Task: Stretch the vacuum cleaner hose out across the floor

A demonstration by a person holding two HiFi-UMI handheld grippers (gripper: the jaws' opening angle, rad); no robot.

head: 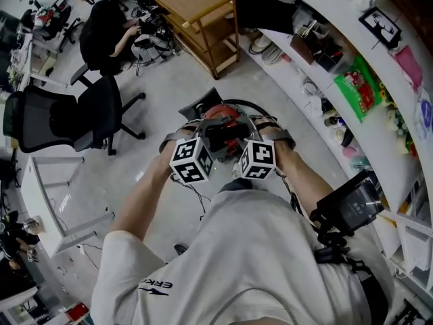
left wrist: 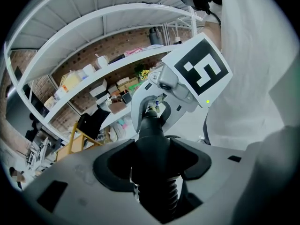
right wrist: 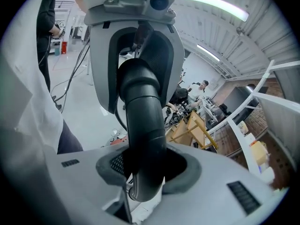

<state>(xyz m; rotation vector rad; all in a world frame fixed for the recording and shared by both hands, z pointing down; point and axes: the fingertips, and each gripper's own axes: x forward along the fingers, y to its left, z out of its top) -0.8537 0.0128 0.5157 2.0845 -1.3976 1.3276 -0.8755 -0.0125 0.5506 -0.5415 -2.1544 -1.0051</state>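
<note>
The person is holding both tools close together in front of the chest, above the red vacuum cleaner (head: pixel 220 112) that is standing on the floor (head: pixel 162 90). The left tool (left wrist: pixel 152 161) is clamping the black hose (left wrist: pixel 154 191) just where its ribbed part is meeting the smooth cuff. The right tool (right wrist: pixel 145 165) is gripping the smooth, bent end of the same hose, so a short piece is running between the two tools in the air.

I judge that the grasp is done and the stretching itself is only beginning, because the hose is not yet lying out on the floor. The next move is probably asking for pulling the hose end away from the cleaner and lowering it over the bare floor, away from the office chair (head: pixel 64 117) and the wooden cart (head: pixel 199 19).
</note>
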